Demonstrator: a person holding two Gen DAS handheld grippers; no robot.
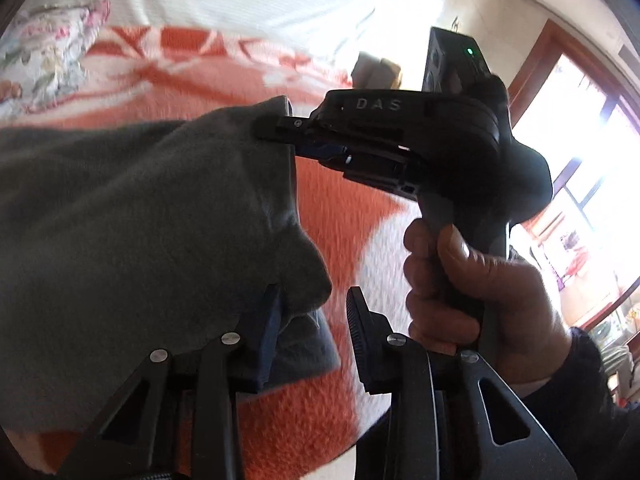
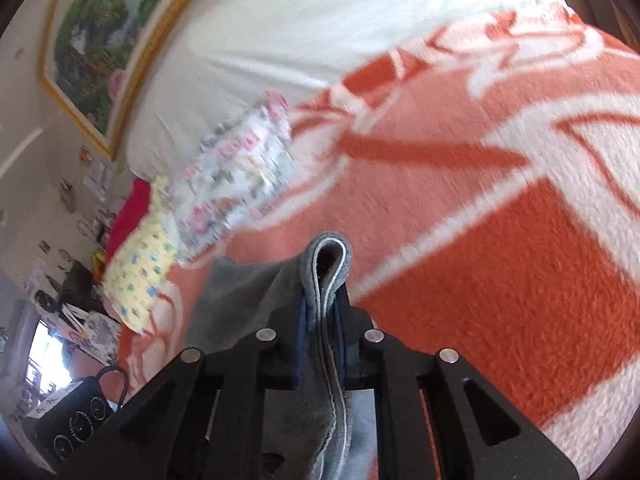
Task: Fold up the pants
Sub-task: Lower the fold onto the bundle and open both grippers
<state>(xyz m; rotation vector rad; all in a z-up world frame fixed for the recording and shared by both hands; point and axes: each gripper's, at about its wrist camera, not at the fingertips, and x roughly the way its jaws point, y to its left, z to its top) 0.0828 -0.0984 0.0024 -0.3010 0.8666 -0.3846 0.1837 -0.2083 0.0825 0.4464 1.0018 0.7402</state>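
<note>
The grey pants [image 1: 140,220] hang lifted over the orange and white blanket [image 1: 340,208]. In the left wrist view my left gripper [image 1: 314,320] is open, with grey cloth draped against its left finger [image 1: 272,320] and its right finger bare. My right gripper [image 1: 276,132] comes in from the right, held by a hand, and is shut on the pants' upper edge. In the right wrist view my right gripper [image 2: 322,312] pinches a folded grey edge of the pants [image 2: 326,264] between its pads.
The blanket [image 2: 500,260] covers a bed with a white sheet [image 2: 320,20] behind. Floral cloths [image 2: 236,184] and a yellow patterned cloth [image 2: 136,268] lie at the bed's left. A framed picture [image 2: 104,32] hangs on the wall. A bright window [image 1: 580,152] is at the right.
</note>
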